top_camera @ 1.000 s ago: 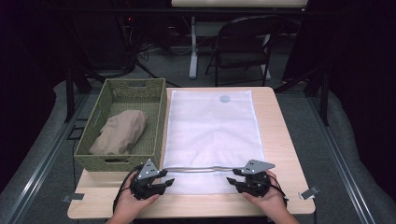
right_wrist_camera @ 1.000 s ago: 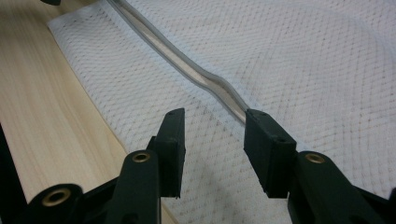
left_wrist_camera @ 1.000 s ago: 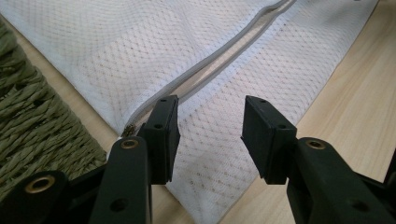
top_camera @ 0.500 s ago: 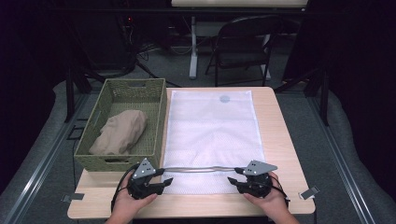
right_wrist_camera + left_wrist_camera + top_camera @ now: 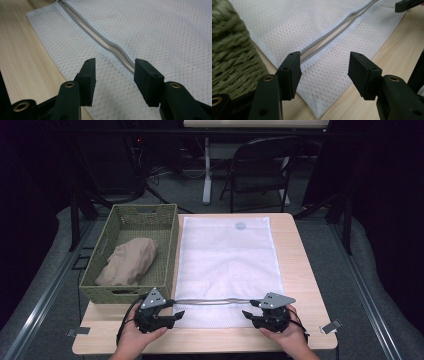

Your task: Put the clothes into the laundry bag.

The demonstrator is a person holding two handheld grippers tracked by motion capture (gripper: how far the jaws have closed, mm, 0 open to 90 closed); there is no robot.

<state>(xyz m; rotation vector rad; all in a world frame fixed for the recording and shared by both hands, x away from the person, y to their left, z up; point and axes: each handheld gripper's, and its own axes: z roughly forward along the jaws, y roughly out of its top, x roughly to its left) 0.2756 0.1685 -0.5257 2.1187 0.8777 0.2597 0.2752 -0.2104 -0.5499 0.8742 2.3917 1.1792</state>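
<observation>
The white mesh laundry bag (image 5: 227,265) lies lengthwise up the frame, its zipper (image 5: 212,301) crosswise at the lower end; left tongs (image 5: 176,315) and right tongs (image 5: 247,315) have just been opening and grip nothing.

A white mesh laundry bag (image 5: 227,265) lies flat on the tabletop, just beside the basket, stretching from far edge toward near edge. Its grey zipper (image 5: 212,301) runs across the near end, slightly wavy.

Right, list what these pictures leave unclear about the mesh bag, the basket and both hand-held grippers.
- Mesh laundry bag: contents, if any, unreadable in the high view; too flat and fine-meshed.
- Grey zipper: its slider lies outside both gripper views and is too small in the high view.
- Tan cloth bundle in the wicker basket: garment type hidden by folds.
- Left hand-held gripper and right hand-held gripper: jaws have just been opening; contact with the mesh unclear.
</observation>
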